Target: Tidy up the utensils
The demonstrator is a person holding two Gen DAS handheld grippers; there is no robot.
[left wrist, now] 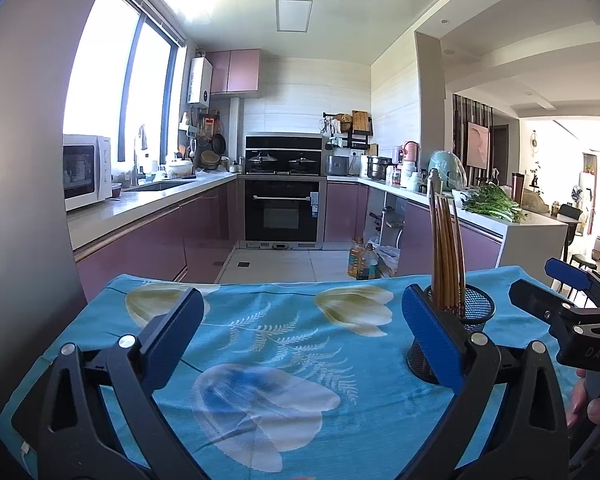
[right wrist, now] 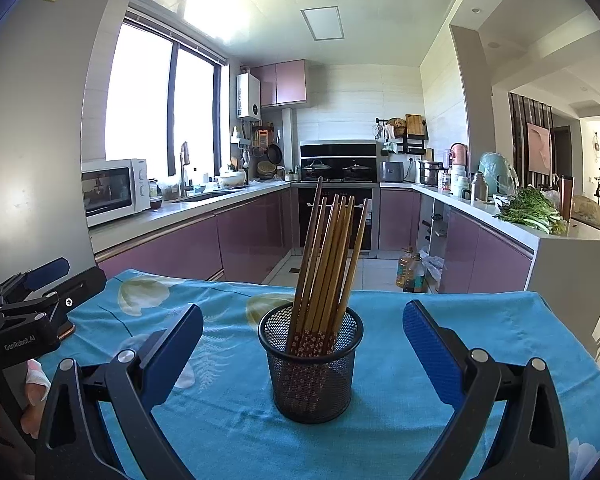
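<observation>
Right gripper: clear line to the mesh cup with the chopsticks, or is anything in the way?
Probably yes. The right gripper is open, and the mesh cup stands upright on the blue cloth straight ahead, centred between its fingers. Nothing lies between them. The chopsticks lean upward, clear of the fingers.

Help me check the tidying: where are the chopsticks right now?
The chopsticks stand bundled in the black mesh cup on the blue floral cloth, centred ahead of the open right gripper in its view.

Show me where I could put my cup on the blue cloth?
Left of the mesh cup of chopsticks, the blue cloth lies bare, between the open left claw fingers. The right claw is open around the mesh cup, so it's crowded there.
</observation>
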